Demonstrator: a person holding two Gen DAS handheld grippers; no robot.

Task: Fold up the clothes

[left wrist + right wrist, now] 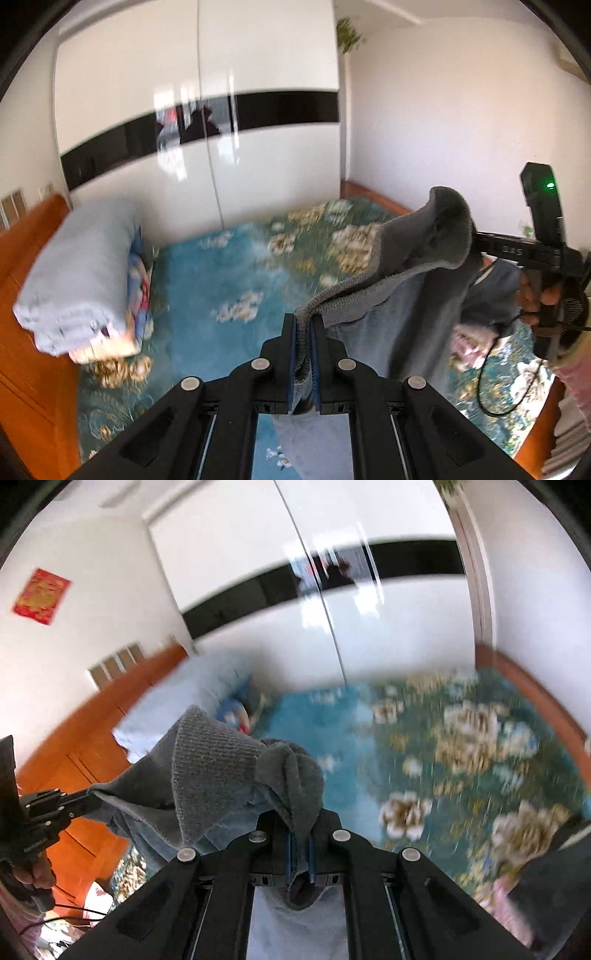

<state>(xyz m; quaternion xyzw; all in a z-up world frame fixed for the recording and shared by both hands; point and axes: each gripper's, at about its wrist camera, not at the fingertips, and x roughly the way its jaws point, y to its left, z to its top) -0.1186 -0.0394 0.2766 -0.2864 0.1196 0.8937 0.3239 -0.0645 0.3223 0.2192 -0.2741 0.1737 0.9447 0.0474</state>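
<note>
A grey knitted garment (402, 266) with a ribbed hem hangs in the air above the bed, stretched between both grippers. My left gripper (303, 325) is shut on its ribbed edge, cloth bunched between the blue pads. In the left wrist view my right gripper (476, 236) holds the other end at the right, a hand on its handle. In the right wrist view my right gripper (300, 830) is shut on a bunched fold of the garment (221, 768), and my left gripper (86, 794) grips it at the far left.
Below lies a bed with a blue-green floral sheet (229, 280). A folded pale blue quilt (81, 273) rests on pillows at the wooden headboard (29, 258). A white wardrobe with a black band (199, 122) stands behind the bed. A cable (484, 384) hangs from the right gripper.
</note>
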